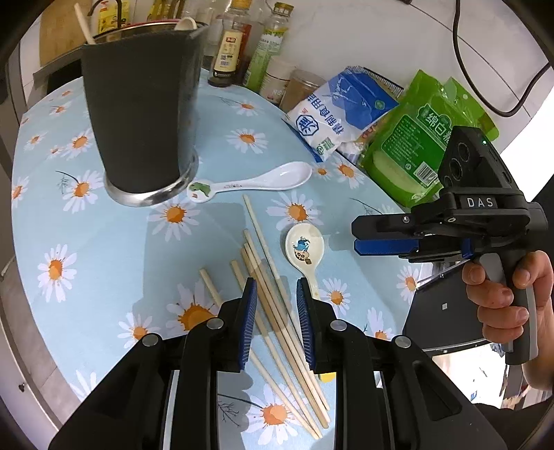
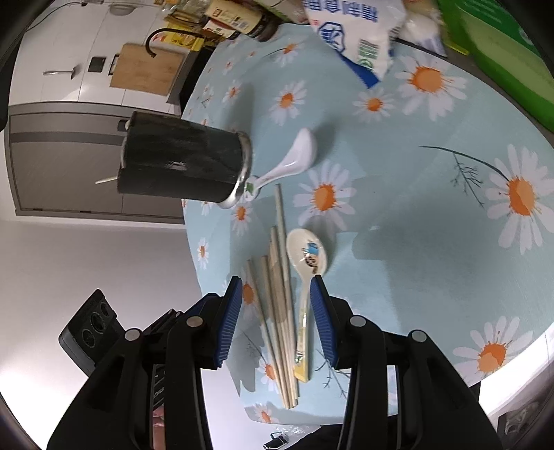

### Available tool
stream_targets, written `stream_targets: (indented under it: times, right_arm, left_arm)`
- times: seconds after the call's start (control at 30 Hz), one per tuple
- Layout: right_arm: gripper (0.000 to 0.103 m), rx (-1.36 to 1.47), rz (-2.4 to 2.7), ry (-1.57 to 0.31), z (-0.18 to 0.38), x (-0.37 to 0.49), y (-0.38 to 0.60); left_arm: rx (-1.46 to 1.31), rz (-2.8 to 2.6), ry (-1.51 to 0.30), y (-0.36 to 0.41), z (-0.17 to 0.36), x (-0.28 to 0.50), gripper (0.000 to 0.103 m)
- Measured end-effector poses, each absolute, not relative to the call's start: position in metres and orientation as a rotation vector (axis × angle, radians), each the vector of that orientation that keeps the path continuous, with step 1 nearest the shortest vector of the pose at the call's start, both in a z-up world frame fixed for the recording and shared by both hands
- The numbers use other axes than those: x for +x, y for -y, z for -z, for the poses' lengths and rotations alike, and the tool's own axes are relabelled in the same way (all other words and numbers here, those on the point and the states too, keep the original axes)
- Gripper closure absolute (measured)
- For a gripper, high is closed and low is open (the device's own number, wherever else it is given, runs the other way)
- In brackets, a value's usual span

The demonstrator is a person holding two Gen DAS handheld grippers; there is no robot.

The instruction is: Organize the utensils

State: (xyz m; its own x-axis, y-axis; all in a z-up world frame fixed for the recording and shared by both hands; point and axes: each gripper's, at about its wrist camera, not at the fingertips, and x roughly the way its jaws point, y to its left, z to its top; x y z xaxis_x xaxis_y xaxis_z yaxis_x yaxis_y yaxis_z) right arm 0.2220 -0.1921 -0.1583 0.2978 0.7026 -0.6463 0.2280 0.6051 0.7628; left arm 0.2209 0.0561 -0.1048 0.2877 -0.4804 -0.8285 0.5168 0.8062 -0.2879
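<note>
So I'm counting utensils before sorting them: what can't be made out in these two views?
- Holder contents: its wall hides all but a white spoon tip and a stick, left view.
- Chopsticks: they overlap, and the left fingers cover parts, so the count is unsure.
- Cartoon spoon: right fingers crowd its handle; contact is unclear.
- Bottle labels: cut off, right view.

Right gripper (image 2: 273, 318) jaws apart, over chopsticks (image 2: 278, 304) and cartoon spoon (image 2: 308, 258). Dark holder (image 2: 180, 161) at 10 o'clock, probably upright; white spoon (image 2: 294, 155) beside.
</note>
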Motion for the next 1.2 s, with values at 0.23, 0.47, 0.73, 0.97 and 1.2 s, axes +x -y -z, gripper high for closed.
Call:
stream_targets:
  times: [0.23, 0.47, 0.73, 0.97, 1.2]
  right_arm:
    - [0.061, 0.938, -0.385, -1.261, 0.167, 0.234, 0.2]
    - [0.061, 0.942, -0.33, -1.2, 0.17, 0.26, 0.208]
    - [0.061, 1.046, -0.311, -1.176, 0.191, 0.288, 0.207]
    - [0.065, 1.089, -0.293, -1.186, 0.204, 0.301, 0.21]
    - [0.088, 1.018, -0.305, -1.201, 0.21, 0.313, 0.207]
  left_arm:
    - [0.064, 0.654, -1.098, -0.045, 0.107, 0.236, 0.08]
    - [0.13, 0.628, -1.114, -0.032, 0.113, 0.263, 0.08]
    - [0.236, 0.606, -1.106, -0.016, 0.122, 0.291, 0.08]
    - [0.362, 0.611, -1.102, -0.001, 0.136, 0.311, 0.08]
    - [0.403, 0.621, -1.098, 0.005, 0.14, 0.32, 0.071]
